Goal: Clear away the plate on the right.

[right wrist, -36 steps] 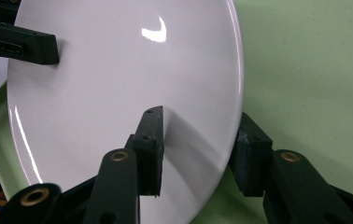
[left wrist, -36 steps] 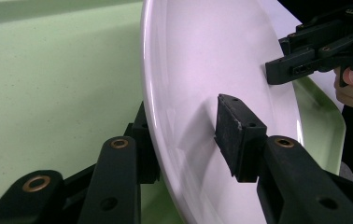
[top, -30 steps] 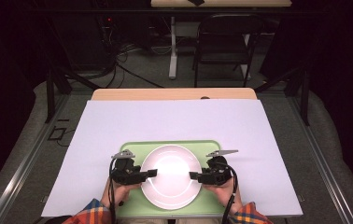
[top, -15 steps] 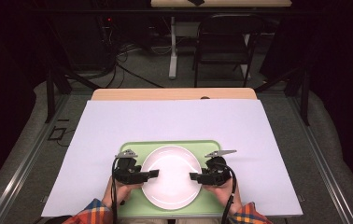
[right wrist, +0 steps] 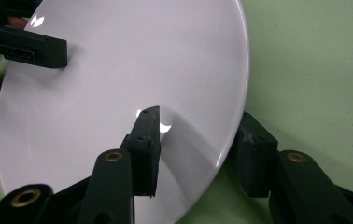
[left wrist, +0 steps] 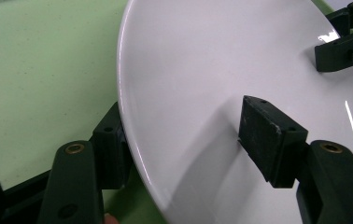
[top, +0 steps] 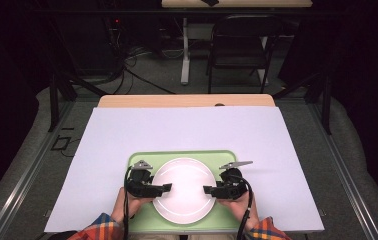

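Note:
A white round plate lies on a green tray at the near edge of the table. My left gripper reaches in from the plate's left side. Its jaws have just been opening, and in the left gripper view one pad sits under the plate rim while the other hovers off its top face. From the right side, my right gripper straddles the opposite rim. In the right gripper view its jaws stand wide, one over the plate and one outside the rim, not pressing.
The tray rests on a white sheet that covers the tabletop. A wooden strip shows at the far edge. Beyond the table stand a dark chair and cables on the floor.
The left gripper's jaws have spread apart around the plate's left rim. The right gripper and the plate stay where they were.

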### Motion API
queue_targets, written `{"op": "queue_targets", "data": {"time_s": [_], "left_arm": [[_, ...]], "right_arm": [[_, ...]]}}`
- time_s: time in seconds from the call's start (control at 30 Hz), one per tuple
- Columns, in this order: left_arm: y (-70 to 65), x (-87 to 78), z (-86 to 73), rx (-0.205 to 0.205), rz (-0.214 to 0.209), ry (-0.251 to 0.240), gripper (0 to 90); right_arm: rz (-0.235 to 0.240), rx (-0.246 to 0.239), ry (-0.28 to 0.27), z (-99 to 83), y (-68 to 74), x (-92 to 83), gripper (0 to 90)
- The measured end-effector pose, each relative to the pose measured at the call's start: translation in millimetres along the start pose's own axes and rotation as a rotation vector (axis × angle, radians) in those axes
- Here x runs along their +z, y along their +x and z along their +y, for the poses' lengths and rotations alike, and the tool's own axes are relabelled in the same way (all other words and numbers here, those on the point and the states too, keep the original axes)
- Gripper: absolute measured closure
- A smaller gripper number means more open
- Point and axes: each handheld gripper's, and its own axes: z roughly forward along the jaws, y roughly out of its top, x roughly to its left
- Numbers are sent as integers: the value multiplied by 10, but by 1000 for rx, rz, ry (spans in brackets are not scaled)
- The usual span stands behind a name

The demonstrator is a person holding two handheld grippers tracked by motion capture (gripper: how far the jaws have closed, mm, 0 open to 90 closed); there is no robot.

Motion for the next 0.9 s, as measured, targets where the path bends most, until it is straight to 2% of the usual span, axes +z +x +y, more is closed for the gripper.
{"op": "queue_targets", "data": {"time_s": [0.1, 0.17, 0.2, 0.23, 0.27, 0.3, 0.33, 0.43, 0.47, 0.63, 0.77, 0.83, 0.87, 0.9], "left_arm": [[-9, 1, 2, 12, 12, 3, 376], [-18, 4, 1, 18, 18, 4, 361], [-35, 7, 1, 52, 37, 14, 346], [-35, 7, 1, 52, 37, 14, 321], [-69, 20, 1, 106, 92, 27, 282], [-69, 20, 1, 106, 92, 27, 242], [-90, 30, -2, 127, 107, 40, 206], [-97, 25, -1, 126, 110, 36, 165], [-94, 5, 6, 134, 118, 28, 155], [-84, -77, 23, 135, 127, -4, 113], [-96, -128, 28, 153, 125, -19, 92], [-121, -158, 30, 169, 123, -35, 85], [-147, -205, 35, 193, 122, -44, 84], [-147, -205, 35, 193, 122, -44, 78]], "right_arm": [[-8, -3, -1, -2, 14, 3, 549], [-24, -21, 2, -1, 28, 2, 538], [-32, -29, 5, -1, 40, 3, 530], [-39, -39, 4, -3, 51, 4, 525], [-41, -49, 4, -4, 60, 7, 516], [-41, -49, 4, -4, 60, 7, 516], [-44, -62, 4, -10, 70, 9, 495], [-56, -78, 8, -10, 84, 7, 455], [-76, -106, 9, -13, 97, 6, 400], [-68, -150, -12, 7, 127, -39, 256], [-67, -180, -35, 28, 149, -104, 192], [-63, -203, -60, 46, 167, -165, 150], [-61, -212, -69, 54, 177, -197, 145], [-60, -217, -74, 57, 184, -217, 139]]}}
